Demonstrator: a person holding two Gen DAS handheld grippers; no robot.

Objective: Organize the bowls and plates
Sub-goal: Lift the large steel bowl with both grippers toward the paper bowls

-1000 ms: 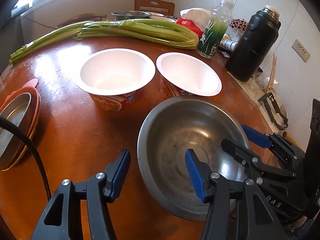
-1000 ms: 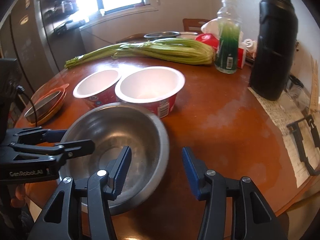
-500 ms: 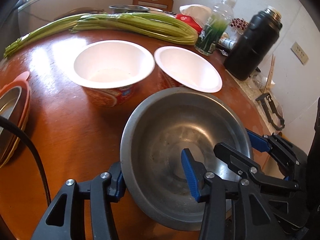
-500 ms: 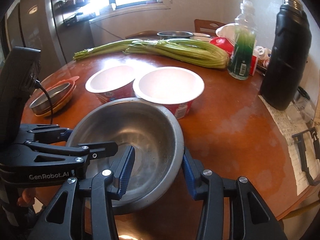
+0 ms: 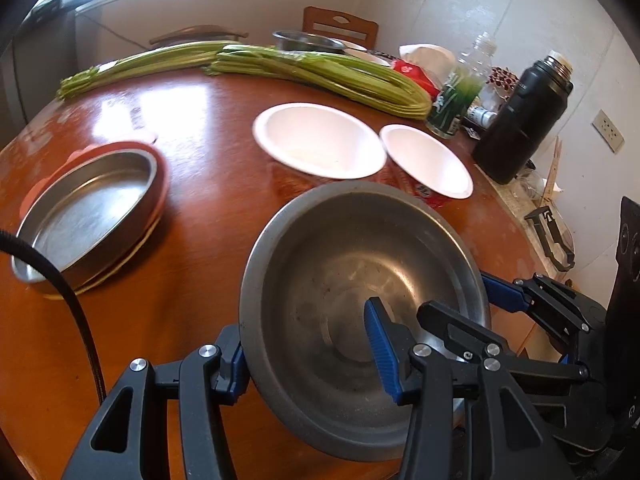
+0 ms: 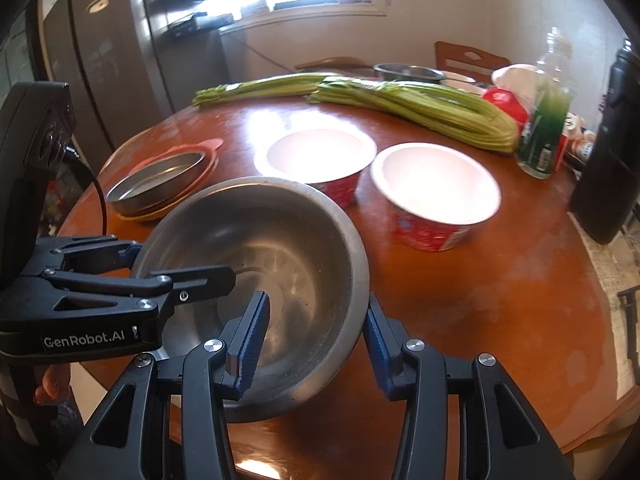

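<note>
A large steel bowl (image 5: pixel 320 280) (image 6: pixel 280 248) is held up above the round wooden table, tilted. My left gripper (image 5: pixel 308 354) straddles its left rim, one finger inside and one outside. My right gripper (image 6: pixel 316 332) straddles its right rim the same way. Both are closed on the rim. Two white paper bowls with red sides (image 5: pixel 316 140) (image 5: pixel 428 160) stand behind it; they also show in the right wrist view (image 6: pixel 320 156) (image 6: pixel 436 188). A shallow steel plate (image 5: pixel 92 200) (image 6: pixel 160 176) rests on orange plates at the left.
Long green celery stalks (image 5: pixel 320 72) lie across the back of the table. A black thermos (image 5: pixel 524 120), a green bottle (image 5: pixel 456 96) and a red packet stand at the right. A steel pot (image 5: pixel 304 40) and a chair sit at the far side.
Both grippers moved onto the steel bowl's rim from either side and closed on it. The bowl has risen off the table and shifted left, toward the stacked plates.
</note>
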